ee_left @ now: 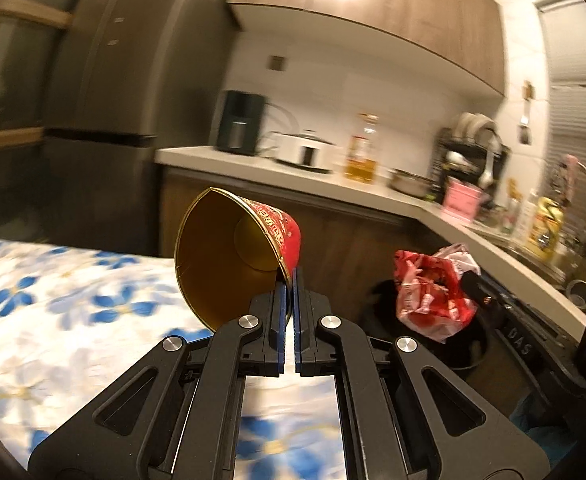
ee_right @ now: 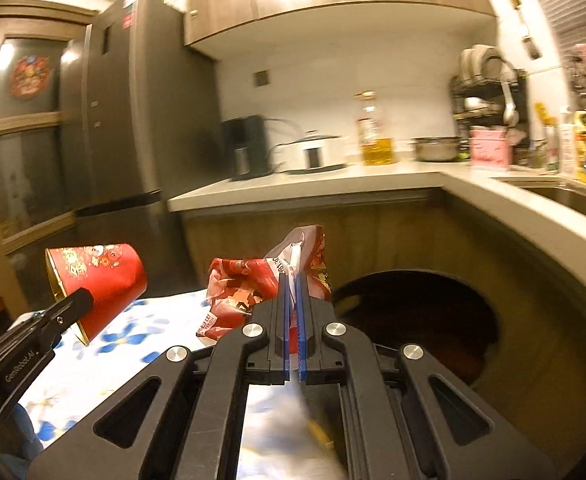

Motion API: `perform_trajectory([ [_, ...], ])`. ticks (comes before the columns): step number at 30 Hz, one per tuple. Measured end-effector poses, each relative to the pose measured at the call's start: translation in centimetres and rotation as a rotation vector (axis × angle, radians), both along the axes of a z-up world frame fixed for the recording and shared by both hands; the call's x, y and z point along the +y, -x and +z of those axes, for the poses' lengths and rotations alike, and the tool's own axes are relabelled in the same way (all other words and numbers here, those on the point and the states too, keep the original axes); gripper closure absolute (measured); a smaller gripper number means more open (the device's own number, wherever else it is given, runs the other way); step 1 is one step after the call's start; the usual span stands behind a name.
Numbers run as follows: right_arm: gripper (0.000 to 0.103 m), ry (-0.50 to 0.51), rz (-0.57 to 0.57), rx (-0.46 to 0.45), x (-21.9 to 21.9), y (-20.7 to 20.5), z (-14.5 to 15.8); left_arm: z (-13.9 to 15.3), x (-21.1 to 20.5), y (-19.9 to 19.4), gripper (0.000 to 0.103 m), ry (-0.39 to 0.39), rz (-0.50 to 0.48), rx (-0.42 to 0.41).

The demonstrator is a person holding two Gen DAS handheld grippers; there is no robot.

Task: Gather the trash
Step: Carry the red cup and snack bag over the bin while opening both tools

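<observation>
The red paper cup (ee_left: 239,256) is hanging tipped on its side, mouth facing the camera, its rim pinched in the left gripper (ee_left: 292,280)'s jaws above the flowered table (ee_left: 53,300). The crumpled red wrapper (ee_right: 253,292) is sitting clamped in the right gripper (ee_right: 292,284)'s jaws. The dark bin (ee_right: 421,320) is lying just ahead and below, nearer the right hand's load.

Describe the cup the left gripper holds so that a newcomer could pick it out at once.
Start at the table with the blue-flowered cloth. Above its edge nearest the counter, the left gripper pinches the rim of a paper cup tipped on its side. Unlike the crumpled red wrapper beside it, the cup is rigid, red outside and gold inside.
</observation>
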State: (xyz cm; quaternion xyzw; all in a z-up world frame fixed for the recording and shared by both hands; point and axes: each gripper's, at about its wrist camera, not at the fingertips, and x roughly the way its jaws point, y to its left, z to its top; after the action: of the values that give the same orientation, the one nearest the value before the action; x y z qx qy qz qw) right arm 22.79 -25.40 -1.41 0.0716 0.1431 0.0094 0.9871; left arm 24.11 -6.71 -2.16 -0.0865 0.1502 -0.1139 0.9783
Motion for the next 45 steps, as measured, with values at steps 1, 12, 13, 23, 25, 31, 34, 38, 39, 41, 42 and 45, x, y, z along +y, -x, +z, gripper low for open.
perform_trajectory([
  [1, 0.099, -0.002, -0.019, -0.002, -0.9, 0.0, 0.1, 0.2, -1.5, -0.4, 0.101, -0.003, -0.029, -0.002],
  [12, 0.099, 0.011, -0.168, -0.023, -8.3, 0.9, -0.1, 0.0, -10.9, -3.2, 0.101, -0.044, -0.193, -0.004],
  [13, 0.099, 0.011, -0.171, -0.024, -8.5, 0.9, -0.1, -0.1, -11.7, -3.6, 0.101, -0.05, -0.204, -0.005],
  [23, 0.099, 0.003, -0.182, -0.03, -10.4, -0.4, -0.5, -1.3, -15.1, -5.2, 0.101, -0.05, -0.273, -0.005],
  [25, 0.099, 0.002, -0.179, -0.031, -10.4, -0.5, -0.6, -1.4, -15.4, -5.5, 0.101, -0.049, -0.278, -0.006],
  [31, 0.099, 0.003, -0.17, -0.026, -10.4, -1.3, -1.0, -2.2, -16.3, -6.4, 0.101, -0.049, -0.298, 0.011],
  [34, 0.097, 0.003, -0.165, -0.025, -10.6, -1.6, -1.1, -2.7, -16.6, -6.8, 0.101, -0.048, -0.325, 0.024],
  [38, 0.086, -0.037, -0.159, -0.007, -11.3, -2.2, -1.3, -3.4, -17.0, -7.3, 0.1, -0.054, -0.358, 0.048],
  [39, 0.082, -0.04, -0.159, -0.004, -11.4, -2.2, -1.4, -3.6, -17.1, -7.4, 0.098, -0.063, -0.366, 0.055],
  [41, 0.082, -0.035, -0.161, 0.002, -11.4, -2.3, -1.6, -4.0, -17.2, -7.4, 0.092, -0.075, -0.37, 0.059],
  [42, 0.08, -0.036, -0.161, 0.004, -11.4, -2.4, -1.7, -4.2, -17.1, -7.5, 0.09, -0.079, -0.367, 0.066],
  [45, 0.068, -0.038, -0.175, 0.01, -11.5, -2.3, -1.8, -4.6, -16.7, -7.6, 0.067, -0.075, -0.354, 0.076],
])
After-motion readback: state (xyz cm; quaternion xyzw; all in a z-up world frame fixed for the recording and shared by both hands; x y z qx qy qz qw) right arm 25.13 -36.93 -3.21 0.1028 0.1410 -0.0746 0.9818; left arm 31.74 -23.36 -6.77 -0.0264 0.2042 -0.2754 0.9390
